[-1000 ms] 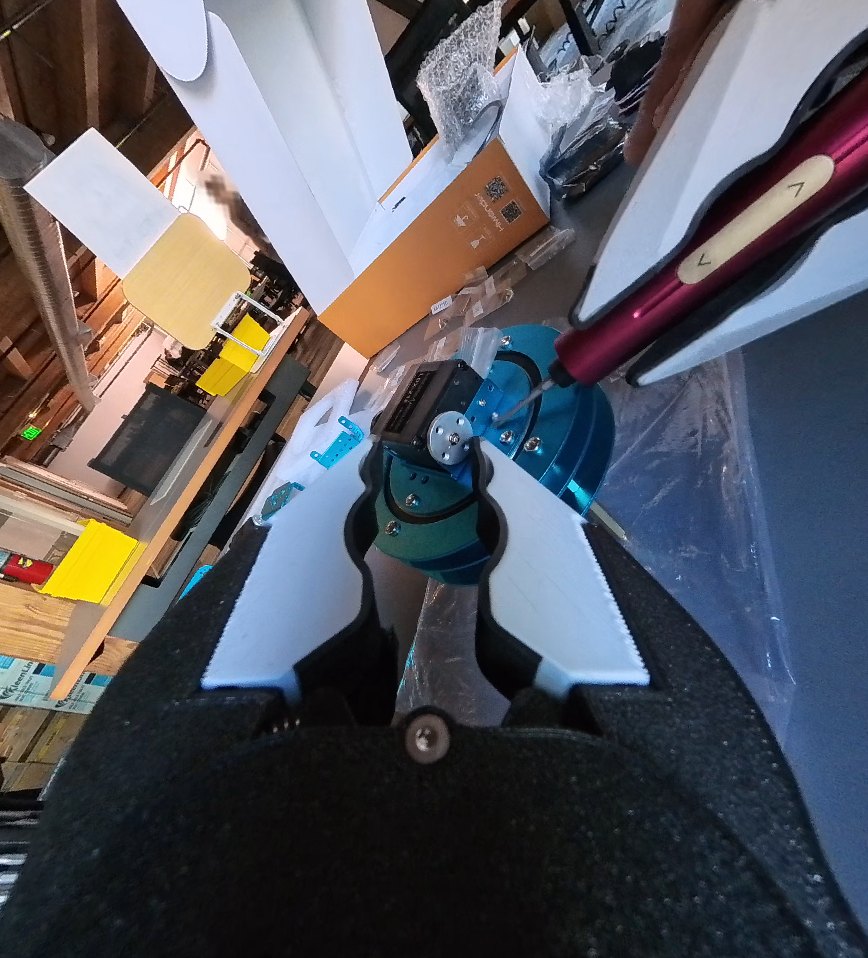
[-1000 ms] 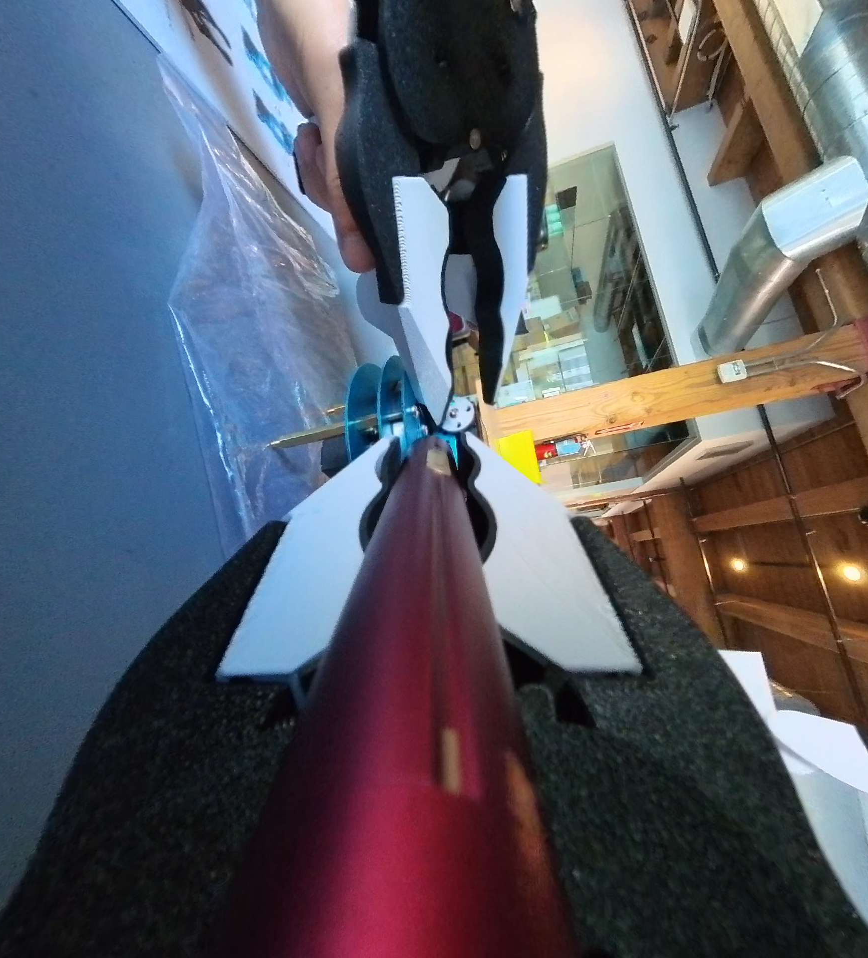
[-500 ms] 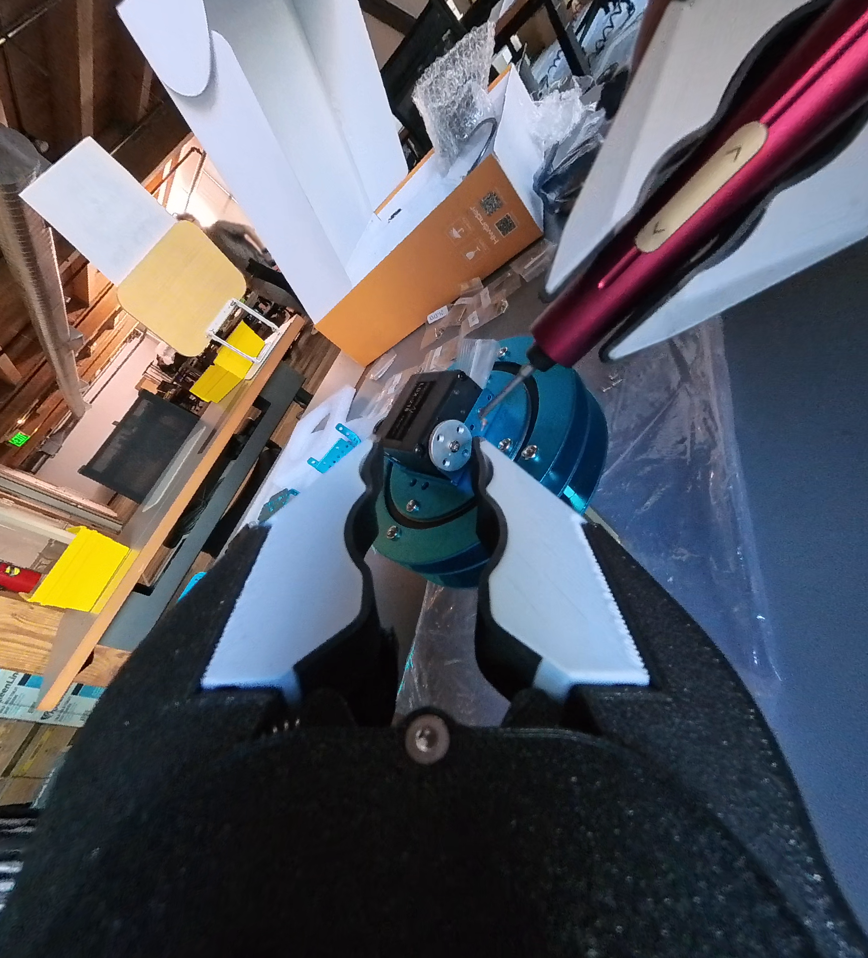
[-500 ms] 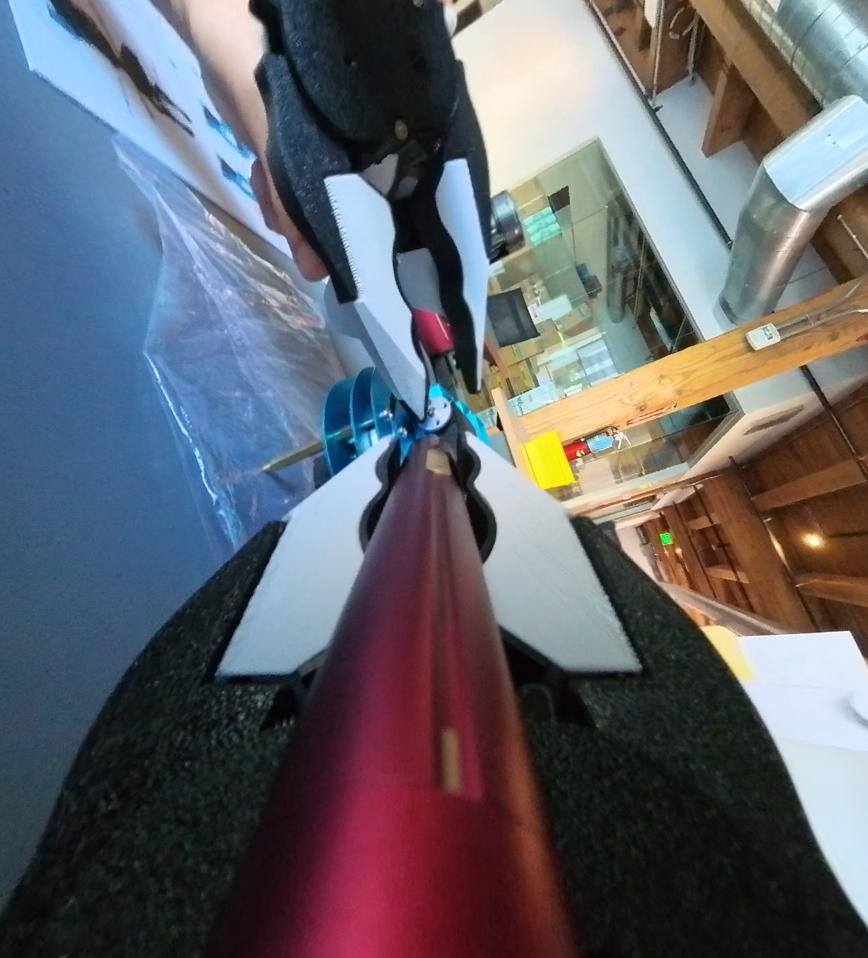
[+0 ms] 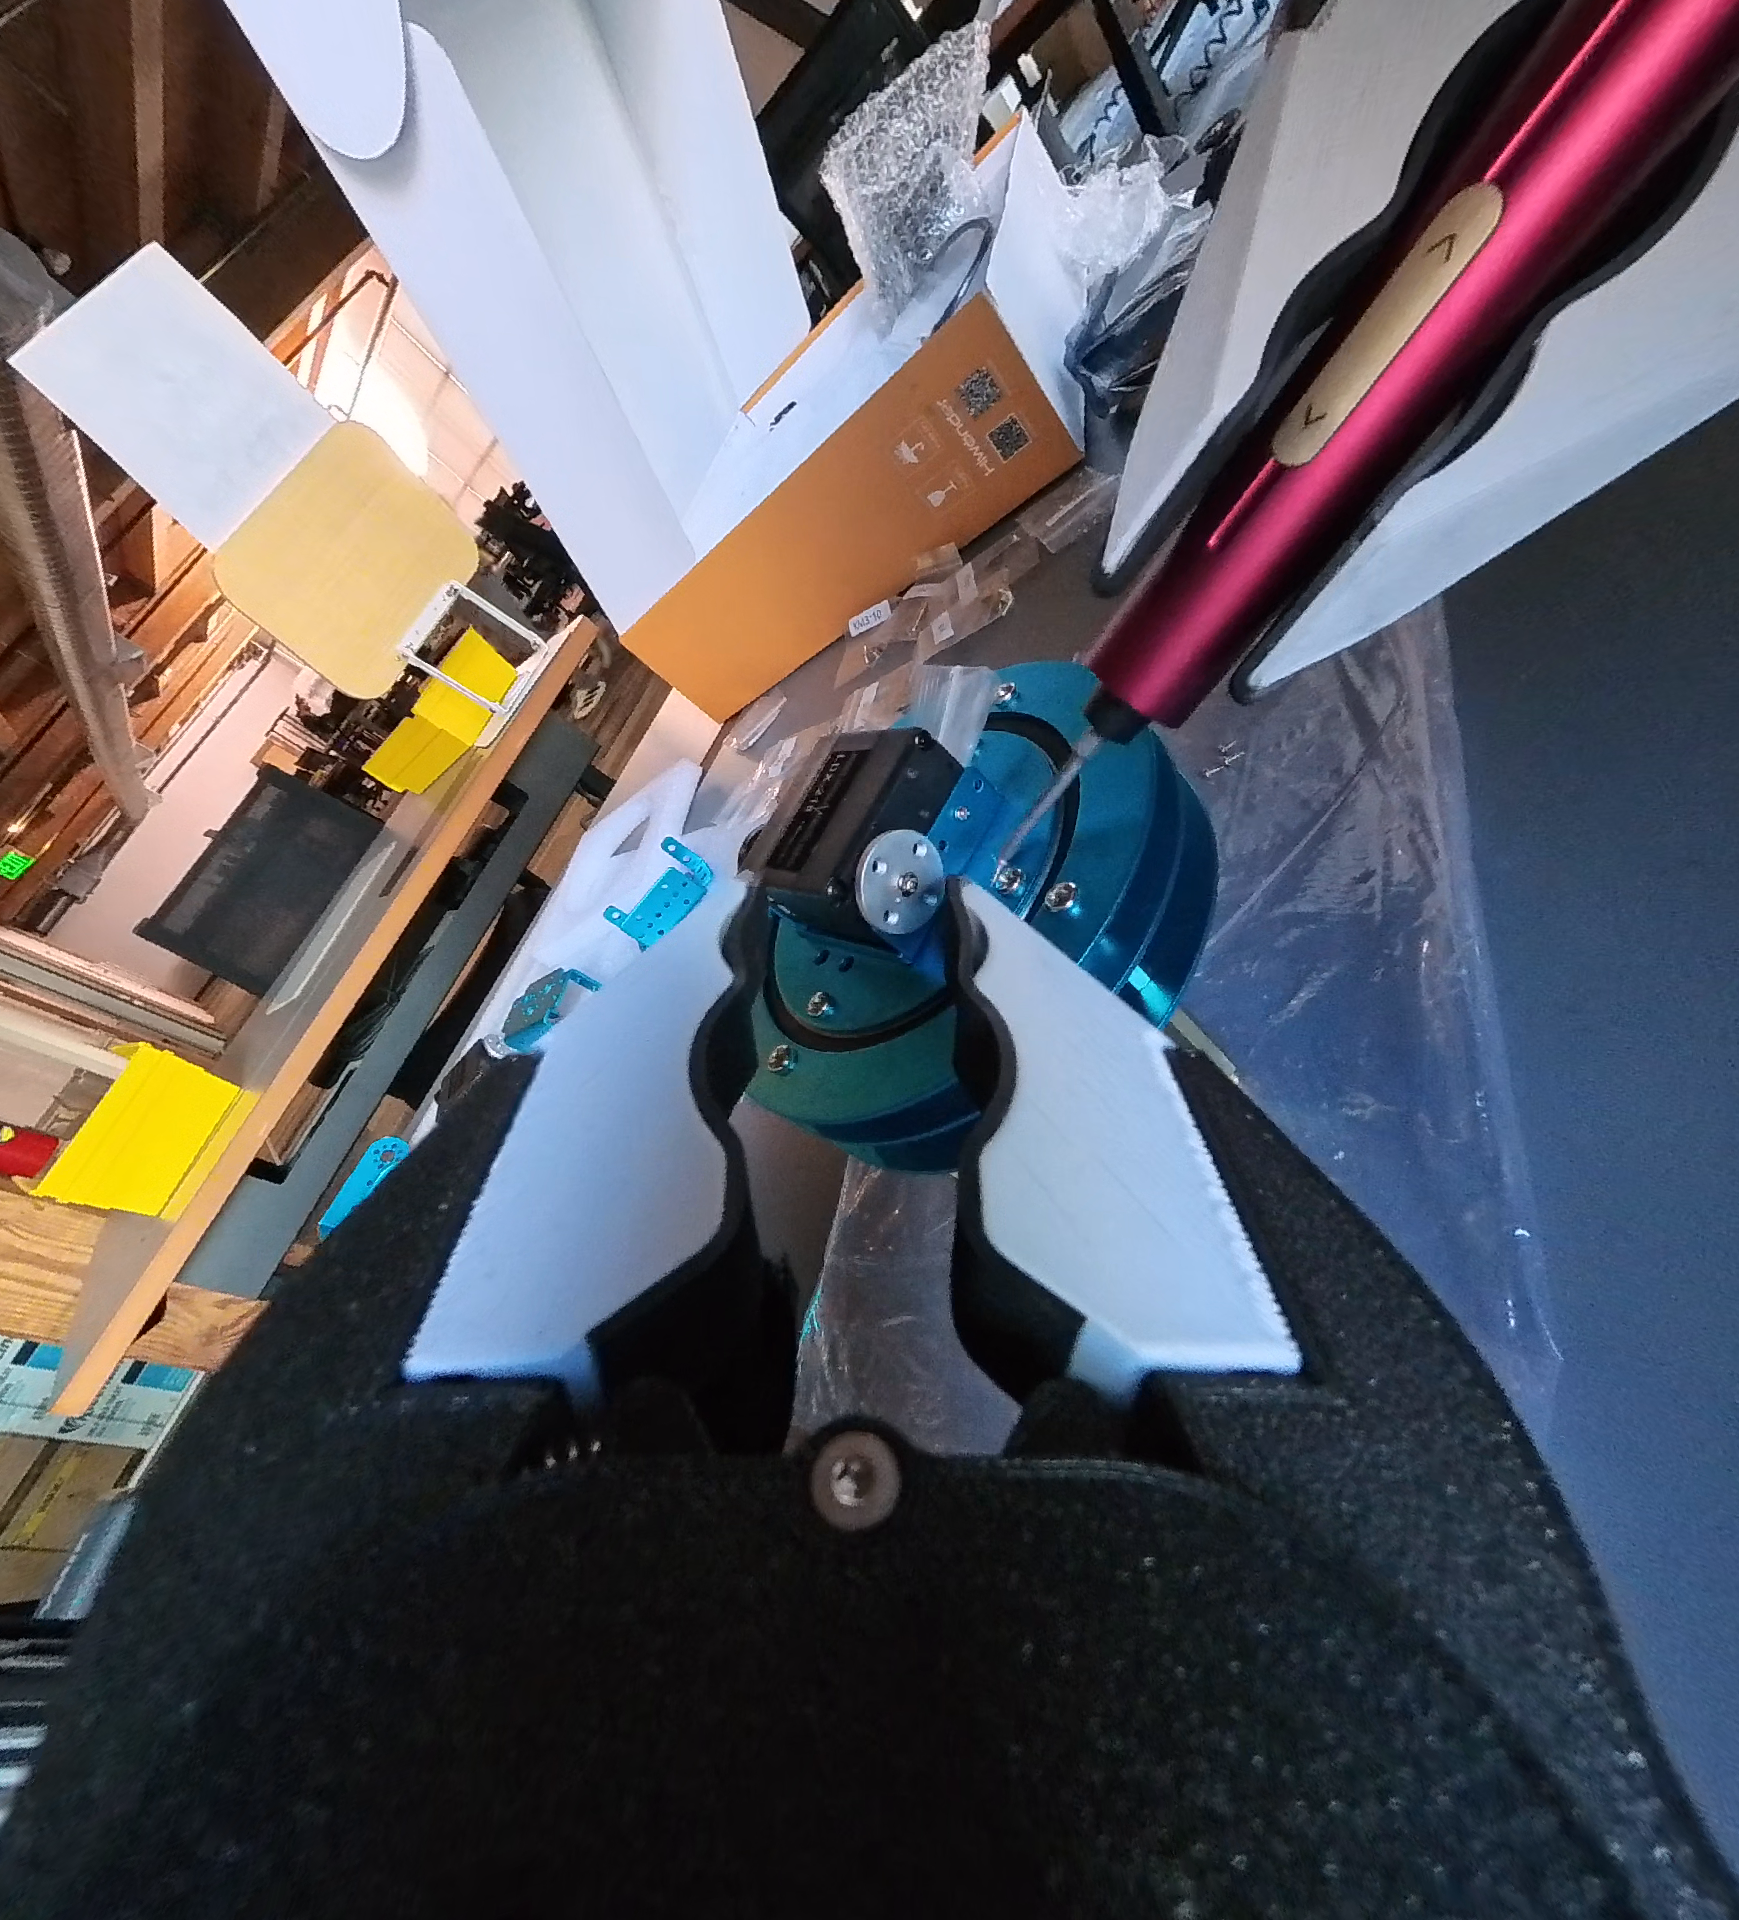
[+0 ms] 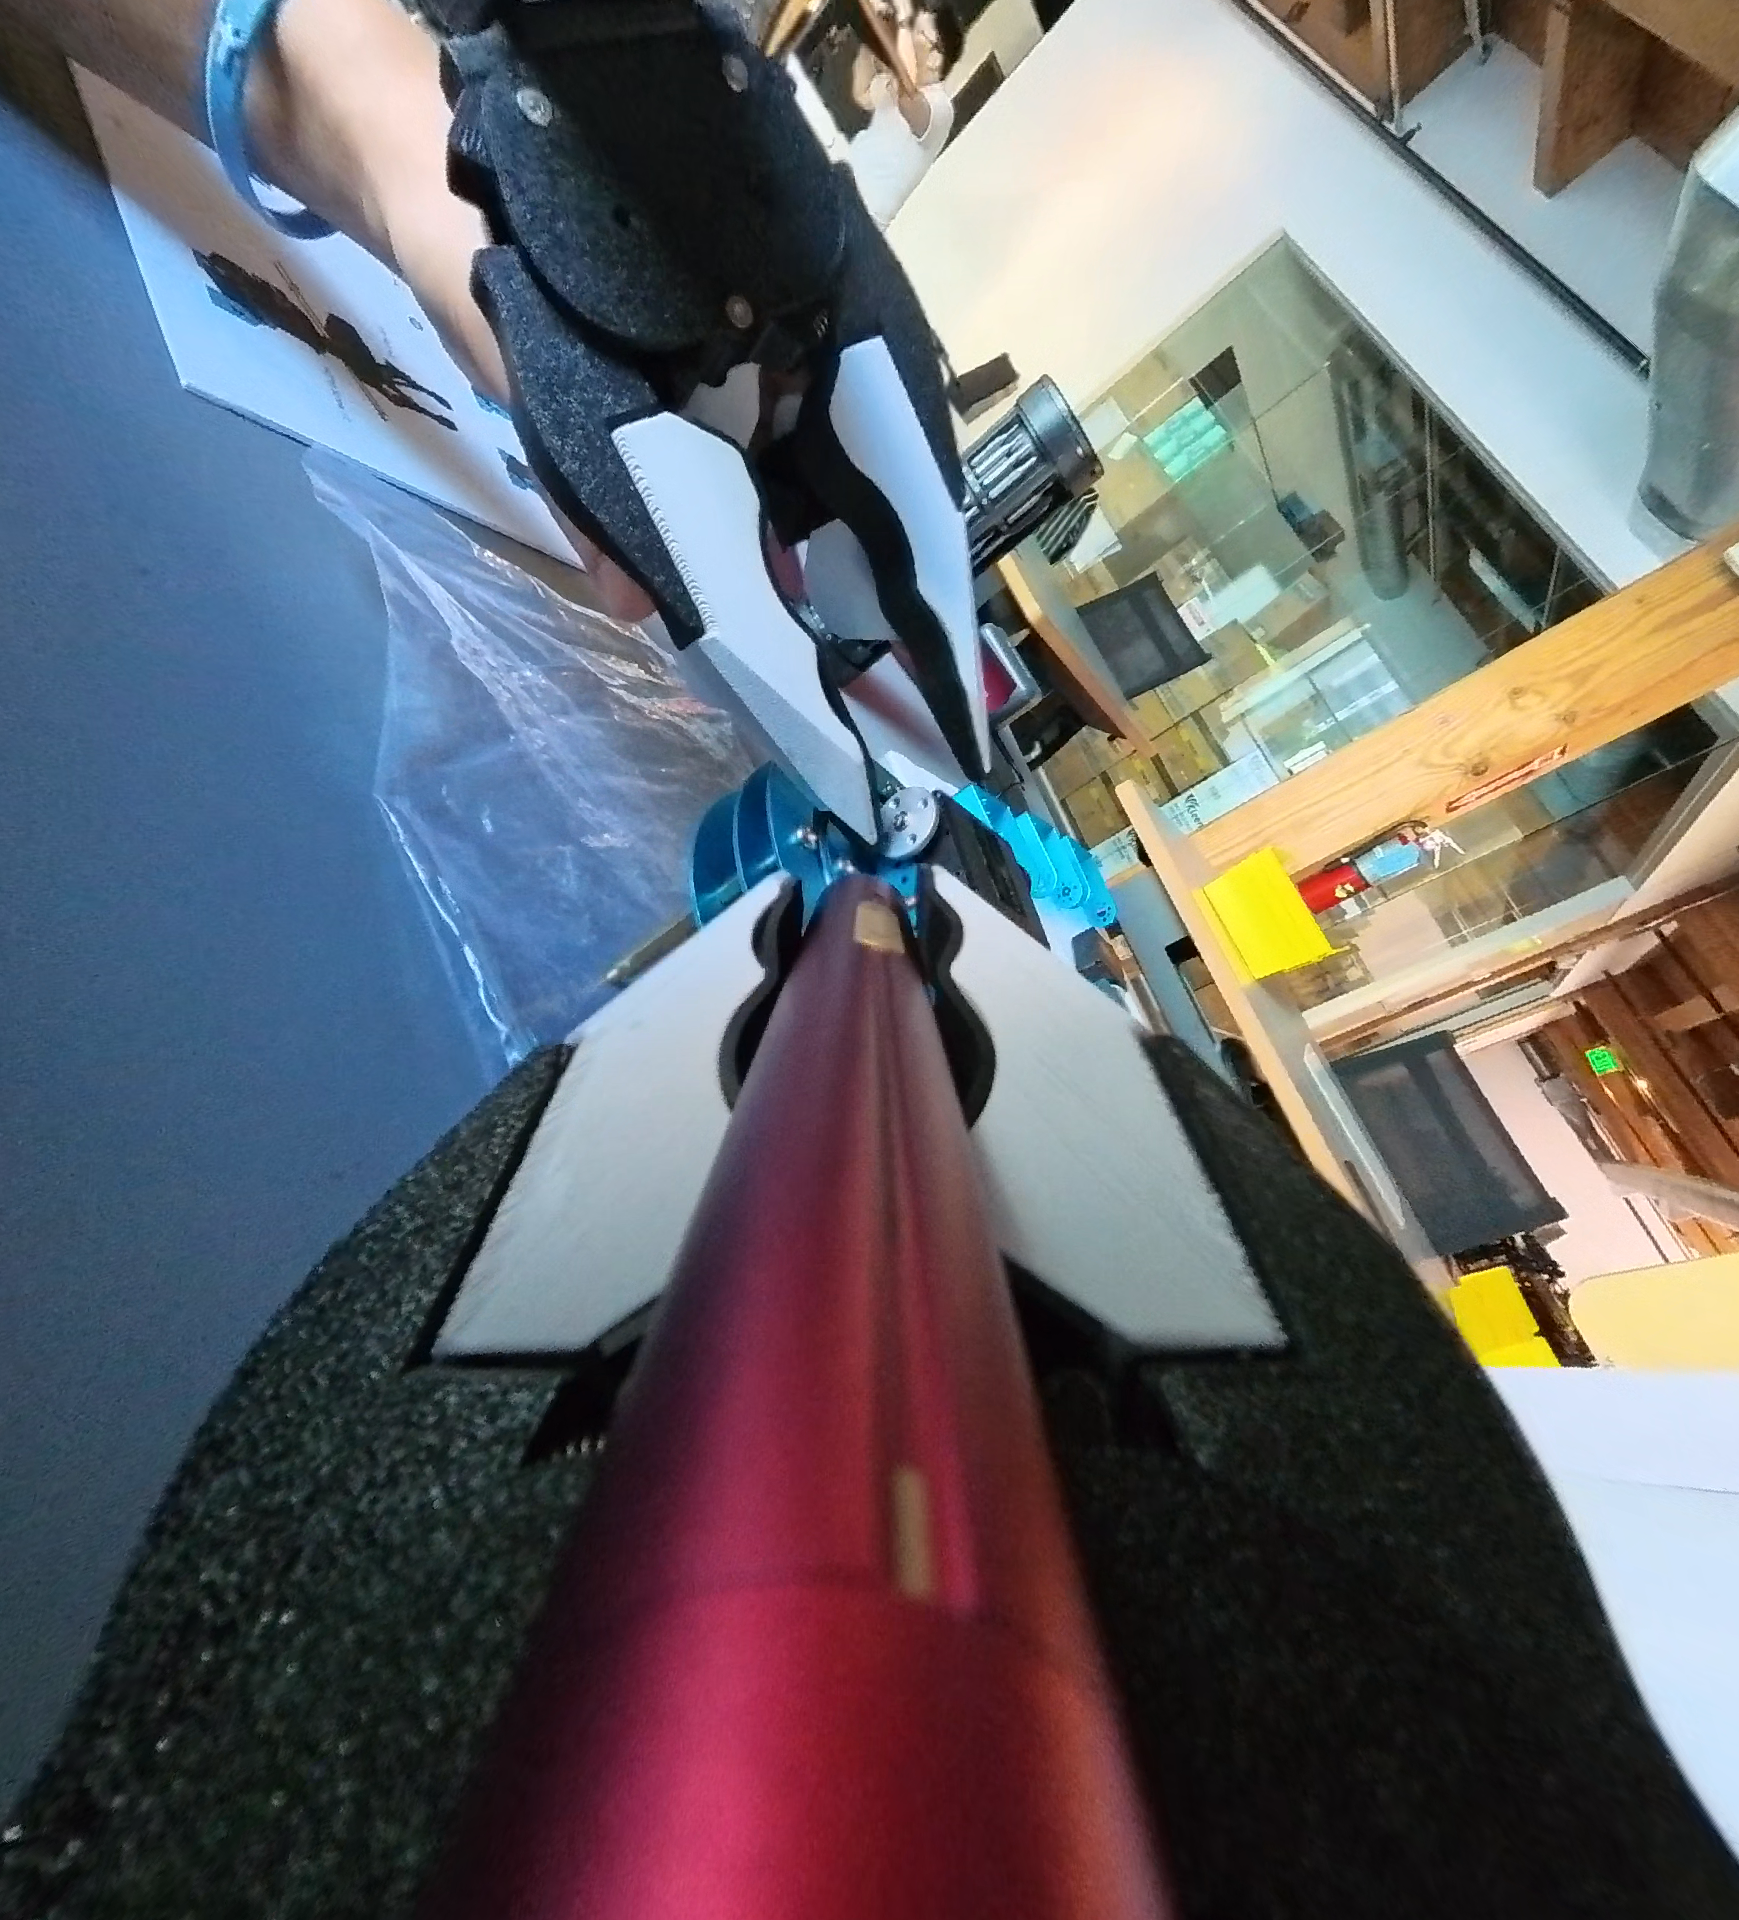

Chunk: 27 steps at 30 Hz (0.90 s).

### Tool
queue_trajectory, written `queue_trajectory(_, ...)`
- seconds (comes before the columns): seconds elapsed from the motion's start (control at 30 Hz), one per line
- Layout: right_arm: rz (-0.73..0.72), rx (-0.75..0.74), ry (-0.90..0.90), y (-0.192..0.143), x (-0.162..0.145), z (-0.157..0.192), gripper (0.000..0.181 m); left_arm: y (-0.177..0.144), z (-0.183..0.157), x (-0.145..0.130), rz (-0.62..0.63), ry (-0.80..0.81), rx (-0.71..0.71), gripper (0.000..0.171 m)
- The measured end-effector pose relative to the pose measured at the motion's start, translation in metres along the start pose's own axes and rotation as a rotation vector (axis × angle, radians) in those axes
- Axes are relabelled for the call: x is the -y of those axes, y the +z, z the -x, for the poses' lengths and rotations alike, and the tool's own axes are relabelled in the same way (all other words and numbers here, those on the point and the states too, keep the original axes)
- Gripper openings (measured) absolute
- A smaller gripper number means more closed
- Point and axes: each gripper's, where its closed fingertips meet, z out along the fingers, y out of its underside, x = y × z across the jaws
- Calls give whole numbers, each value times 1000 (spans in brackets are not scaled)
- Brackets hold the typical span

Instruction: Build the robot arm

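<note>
Red screwdriver point(image 6: 823, 1299) in right claw point(image 6: 860, 914), bit on blue base point(image 5: 1104, 862)

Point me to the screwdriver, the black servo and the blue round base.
red screwdriver point(image 5: 1384, 343): left wrist view, on its barrel between the right gripper's fingers.
black servo point(image 5: 849, 805): left wrist view, on its black casing.
blue round base point(image 5: 1151, 883): left wrist view, on its ribbed side.

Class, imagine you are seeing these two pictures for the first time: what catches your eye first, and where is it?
The glossy crimson metal electric screwdriver, clamped in the right hand-held gripper, points its thin bit at a screw on the round blue metal base. The left hand-held gripper grips the black servo motor mounted there.
</note>
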Motion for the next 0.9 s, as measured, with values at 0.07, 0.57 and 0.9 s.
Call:
queue_trajectory(0.07,-8,-1,14,0,1,-1,21,0,0,1,-2,0,-1,33)
queue_trajectory(0.57,-18,30,89,0,1,-1,21,0,-3,0,1,9,-7,33)
queue_trajectory(0.9,-4,19,78,-1,-1,-4,21,0,-1,-1,2,7,-4,33)
